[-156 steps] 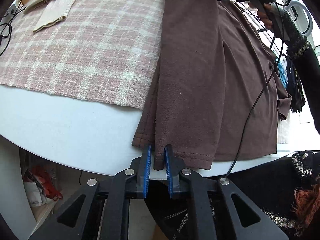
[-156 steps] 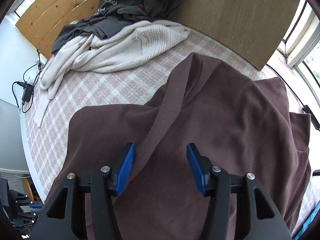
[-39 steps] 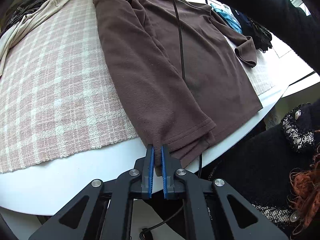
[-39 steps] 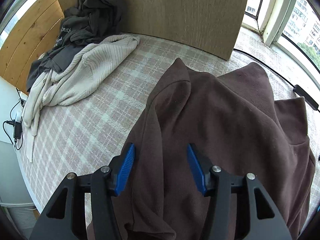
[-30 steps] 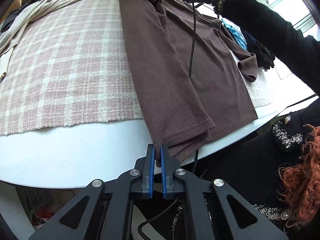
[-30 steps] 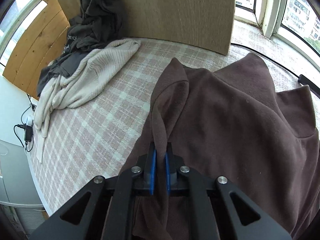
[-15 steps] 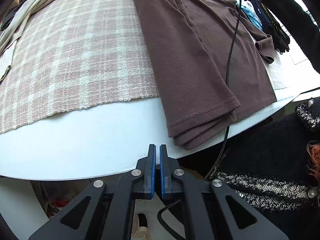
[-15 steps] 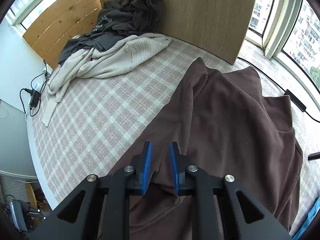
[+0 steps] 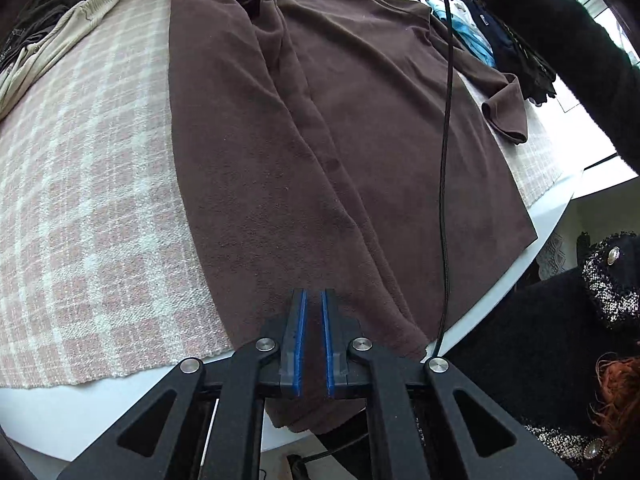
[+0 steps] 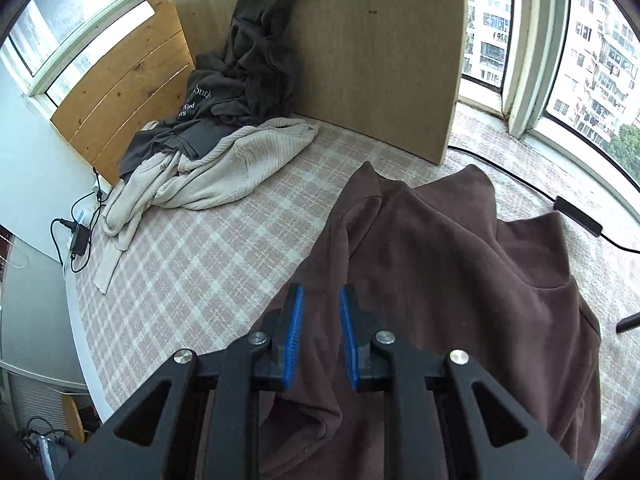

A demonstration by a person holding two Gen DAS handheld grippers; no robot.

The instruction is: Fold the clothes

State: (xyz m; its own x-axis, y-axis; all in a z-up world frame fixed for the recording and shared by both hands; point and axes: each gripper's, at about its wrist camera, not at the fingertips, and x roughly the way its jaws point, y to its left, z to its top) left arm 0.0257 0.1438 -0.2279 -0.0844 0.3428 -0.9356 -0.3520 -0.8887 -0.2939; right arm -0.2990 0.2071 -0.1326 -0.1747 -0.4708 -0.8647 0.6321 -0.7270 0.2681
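Tongs: I'm hovering the left tongs [image 9: 313,332] nearly closed, gripping nothing, over the near hem | right tongs [image 10: 320,338] partly open astride a sleeve ridge, ready to pinch | brown sweater [image 9: 320,140] lying folded lengthwise on the desk [image 9: 100,412].

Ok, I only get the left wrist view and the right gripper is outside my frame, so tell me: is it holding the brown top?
Observer: No. The right gripper is open, with its jaws on either side of a raised fold of the brown top.
Operator: Which end of the top is that?
Observer: The neck end. The collar lies to the right of the gripper.
Operator: Anything beyond it on the table?
Observer: A dark grey garment is heaped against an upright wooden board, with a cream cardigan lying against it.
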